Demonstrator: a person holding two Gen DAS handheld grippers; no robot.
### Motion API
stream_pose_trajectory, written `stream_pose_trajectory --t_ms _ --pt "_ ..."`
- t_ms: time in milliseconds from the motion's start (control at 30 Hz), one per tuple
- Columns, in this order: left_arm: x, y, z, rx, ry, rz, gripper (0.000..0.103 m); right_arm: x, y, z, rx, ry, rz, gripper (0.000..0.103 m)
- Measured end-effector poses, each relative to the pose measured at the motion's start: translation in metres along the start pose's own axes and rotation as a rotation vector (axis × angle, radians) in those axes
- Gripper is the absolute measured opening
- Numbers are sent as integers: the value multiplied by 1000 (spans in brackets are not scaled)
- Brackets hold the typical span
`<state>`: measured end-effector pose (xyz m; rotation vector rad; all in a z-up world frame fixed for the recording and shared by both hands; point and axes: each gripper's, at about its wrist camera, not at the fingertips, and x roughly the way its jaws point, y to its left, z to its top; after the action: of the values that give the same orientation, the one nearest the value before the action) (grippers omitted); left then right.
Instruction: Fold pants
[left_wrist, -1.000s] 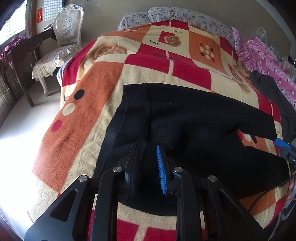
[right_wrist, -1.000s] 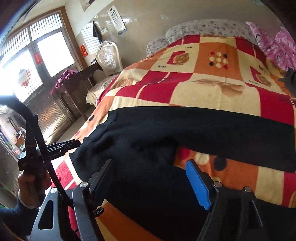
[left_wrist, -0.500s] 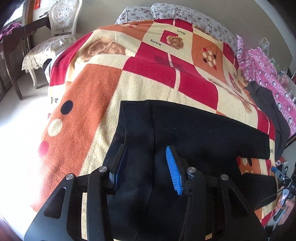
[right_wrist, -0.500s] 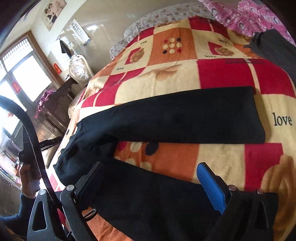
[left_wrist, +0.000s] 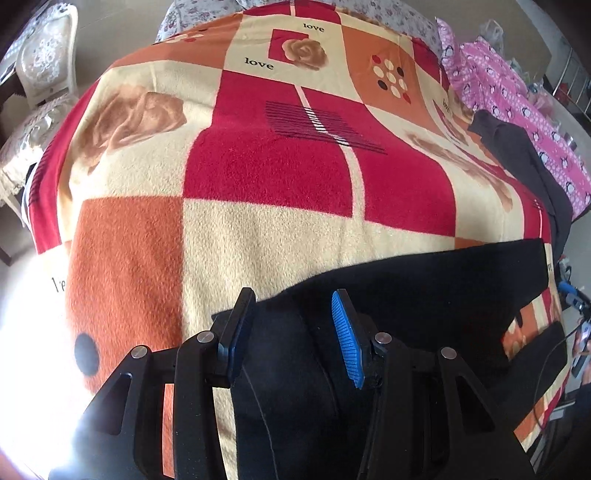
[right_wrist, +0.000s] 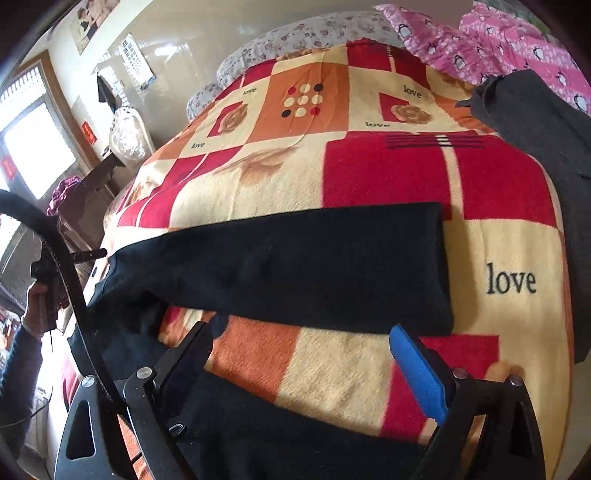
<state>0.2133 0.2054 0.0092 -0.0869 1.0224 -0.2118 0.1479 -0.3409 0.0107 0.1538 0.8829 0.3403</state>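
The black pants (right_wrist: 288, 266) lie spread flat on a bed covered by a red, orange and cream checked blanket (left_wrist: 266, 162), their two legs parted so a strip of blanket shows between them. A dark grey garment (right_wrist: 546, 147) lies at the blanket's far right, apart from the pants. The left claw (left_wrist: 291, 332) hovers open over the waist end, fingers either side of its corner. The right claw (right_wrist: 306, 365) is wide open above the nearer leg, with the farther leg just beyond its tips.
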Motion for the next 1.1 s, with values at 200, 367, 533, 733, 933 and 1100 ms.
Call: stream_pose_trajectory --t_ms 200,367,533,733,933,1100 --pt "18 -6 7 83 11 -6 43 -4 -37 25 -45 -18 -130 96" --pt "31 -15 3 170 47 -34 43 4 -79 41 16 -17 -134 96" --pt "35 -21 3 204 54 -23 43 27 -87 54 33 -4 -120 96" --pt "33 -22 -3 267 56 -30 46 57 -74 68 -23 31 -152 96" --pt "42 -40 0 367 59 36 56 65 -69 71 -38 24 -170 96" --pt "45 -45 -2 411 49 54 54 68 -65 71 -73 34 -174 93"
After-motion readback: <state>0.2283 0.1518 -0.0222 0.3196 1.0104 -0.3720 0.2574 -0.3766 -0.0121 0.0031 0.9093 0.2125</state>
